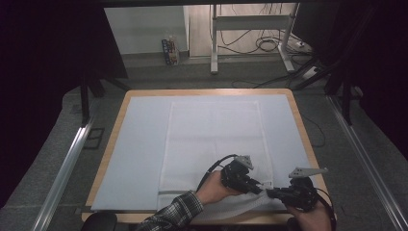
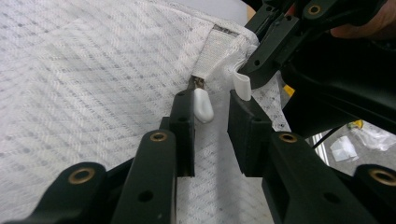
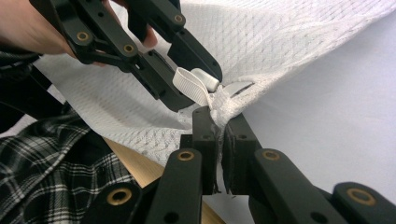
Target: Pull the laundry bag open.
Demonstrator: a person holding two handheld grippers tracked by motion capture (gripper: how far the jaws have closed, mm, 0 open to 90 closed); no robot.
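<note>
left gripper [image 2: 217,105]: jaws narrowly parted, white zipper pull [image 2: 203,105] between them against left jaw, long axis along jaws | right gripper [image 3: 218,122]: clamped on mesh bag [image 3: 280,42] corner, just beside pull

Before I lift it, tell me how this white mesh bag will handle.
The white mesh bag is probably floppy: its corner bunches and drapes where the right gripper pinches it. Likely light, being thin open weave. The zipper pull may slip from smooth pads.
</note>
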